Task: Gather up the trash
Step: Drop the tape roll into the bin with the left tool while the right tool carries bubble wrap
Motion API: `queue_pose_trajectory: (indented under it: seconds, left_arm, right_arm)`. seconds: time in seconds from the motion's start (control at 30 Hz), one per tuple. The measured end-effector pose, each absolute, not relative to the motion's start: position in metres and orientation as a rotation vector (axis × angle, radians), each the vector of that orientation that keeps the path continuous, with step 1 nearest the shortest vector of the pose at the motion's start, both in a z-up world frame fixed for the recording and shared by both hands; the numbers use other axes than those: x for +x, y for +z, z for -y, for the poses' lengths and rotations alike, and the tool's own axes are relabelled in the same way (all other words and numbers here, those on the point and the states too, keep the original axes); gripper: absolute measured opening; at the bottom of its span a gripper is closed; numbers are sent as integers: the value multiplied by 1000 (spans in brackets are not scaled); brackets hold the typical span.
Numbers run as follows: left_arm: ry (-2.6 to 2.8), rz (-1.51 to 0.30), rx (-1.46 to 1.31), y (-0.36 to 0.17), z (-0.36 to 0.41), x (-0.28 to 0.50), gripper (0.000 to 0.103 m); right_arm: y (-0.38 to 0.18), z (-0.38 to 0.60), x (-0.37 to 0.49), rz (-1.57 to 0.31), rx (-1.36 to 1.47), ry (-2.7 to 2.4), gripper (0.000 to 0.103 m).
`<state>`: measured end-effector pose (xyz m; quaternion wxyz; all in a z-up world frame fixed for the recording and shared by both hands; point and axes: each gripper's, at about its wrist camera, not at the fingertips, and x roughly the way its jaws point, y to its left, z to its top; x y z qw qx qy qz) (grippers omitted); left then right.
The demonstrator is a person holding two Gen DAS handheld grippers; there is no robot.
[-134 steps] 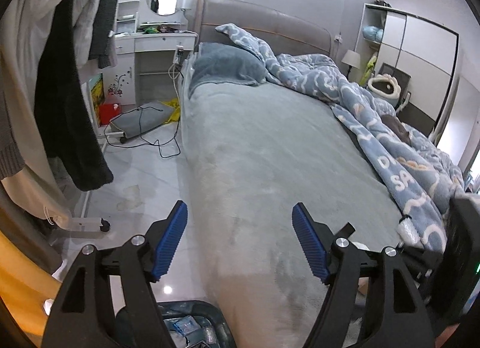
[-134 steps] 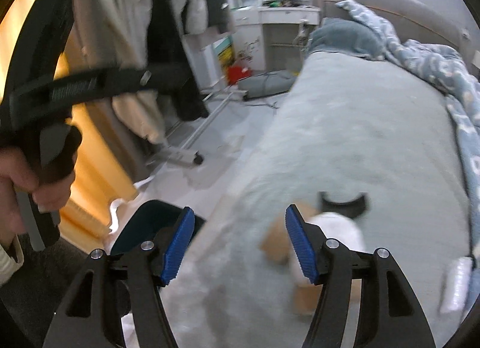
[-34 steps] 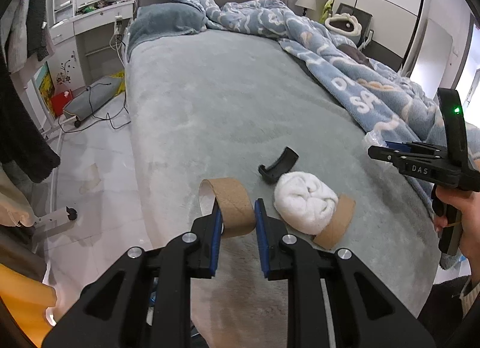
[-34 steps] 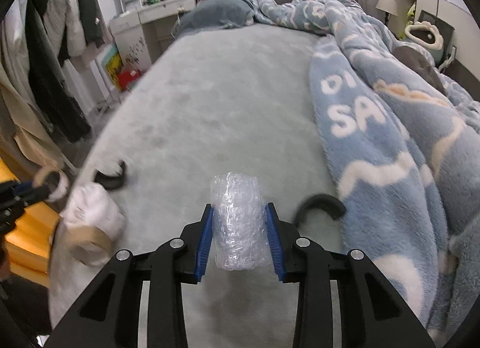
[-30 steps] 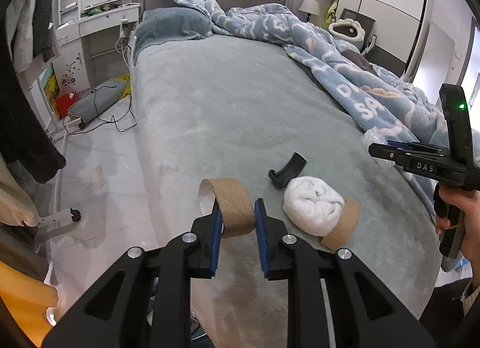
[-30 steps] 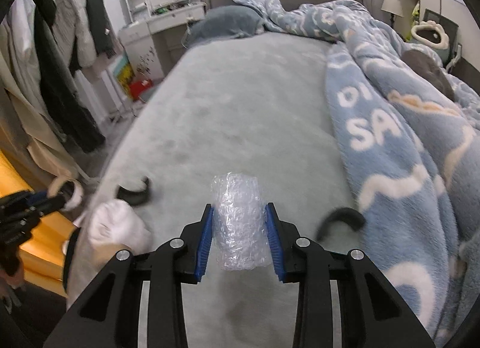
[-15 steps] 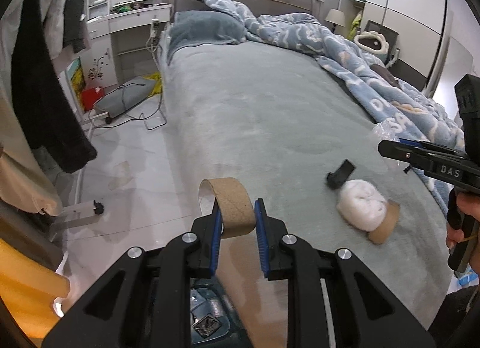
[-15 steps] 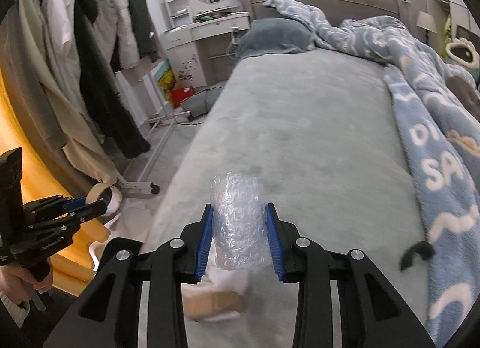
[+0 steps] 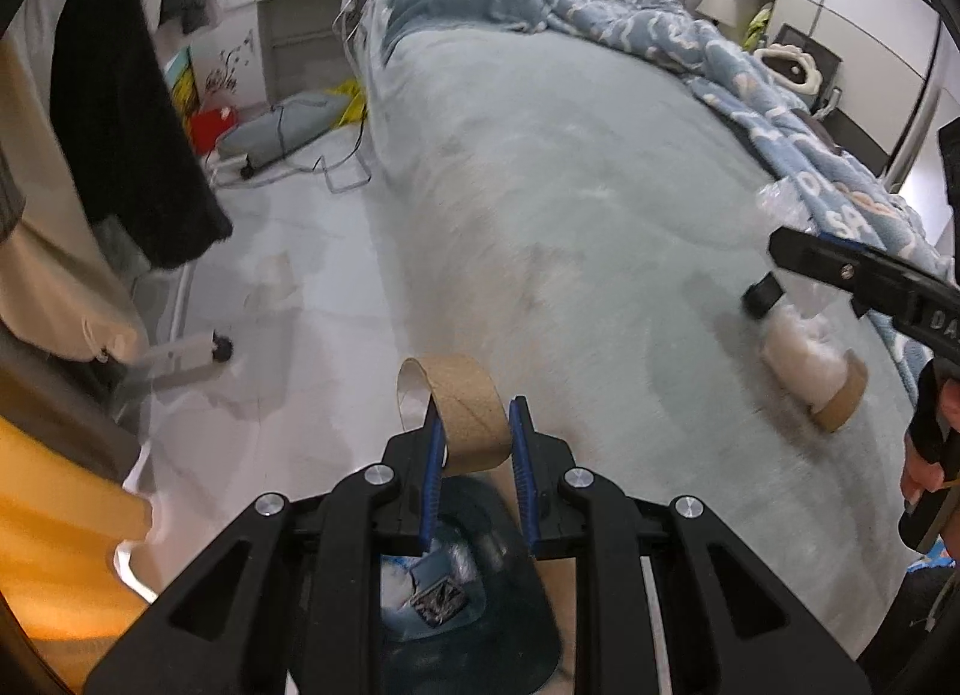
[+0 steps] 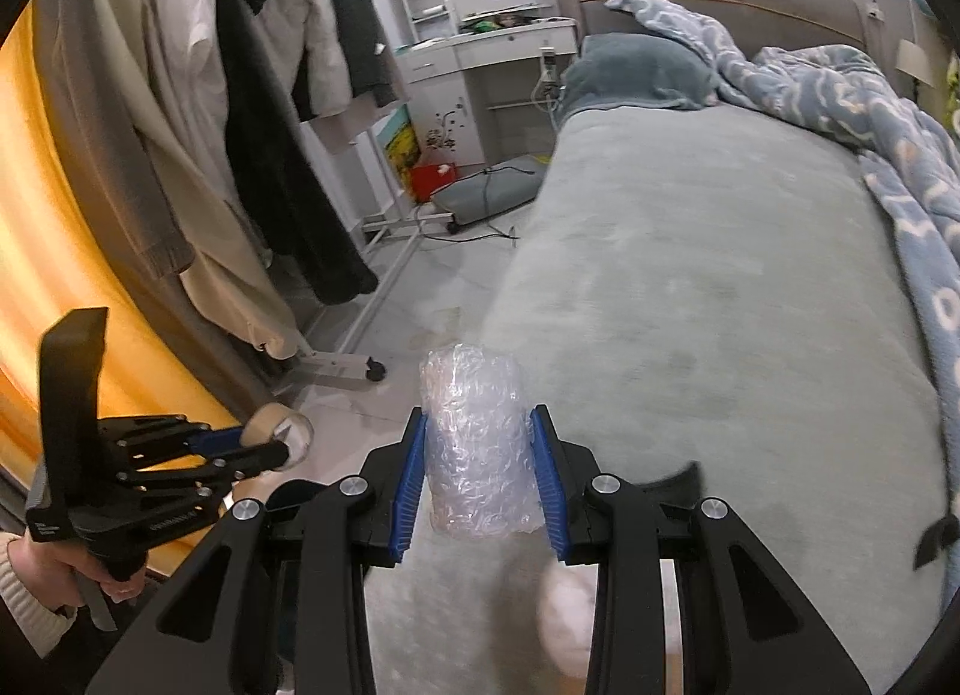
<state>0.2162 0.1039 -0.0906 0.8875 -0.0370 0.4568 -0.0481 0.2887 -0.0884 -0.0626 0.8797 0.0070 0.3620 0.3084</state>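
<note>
My left gripper (image 9: 474, 440) pinches the cardboard tube (image 9: 465, 416) over the trash bin (image 9: 468, 587) for dropping; my right gripper (image 10: 479, 476) clamps the bubble wrap roll (image 10: 474, 443), queued behind it

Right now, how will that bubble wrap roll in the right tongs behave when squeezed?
The bubble wrap roll looks soft and probably very light. It likely squashes between the right tongs rather than resisting. Its crinkled plastic may be slippery.

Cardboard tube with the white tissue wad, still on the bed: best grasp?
Probably the bare cardboard end of the tube, coming from above with the jaws across its round wall. It lies on its side on the bed; the tissue wad is soft and would crush.
</note>
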Motion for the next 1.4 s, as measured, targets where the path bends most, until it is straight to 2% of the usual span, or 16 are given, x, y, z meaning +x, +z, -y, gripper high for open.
queue_pose_trajectory:
  seconds: [0.63,1.1,1.27,1.4]
  left_arm:
    - [-79,-1226,-158,-157,-159,202,23]
    - [-69,-1367,-195,-190,-184,184,24]
    - [-67,-1391,-188,-194,-189,179,38]
    - [-59,-1362,-182,-186,-192,177,57]
  right_arm:
    - [-82,1,281,-802,-49,774,35]
    - [-105,-44,275,-857,-107,835,35]
    - [-112,-59,272,-876,-133,857,35]
    - [-119,-67,271,-895,-151,859,35]
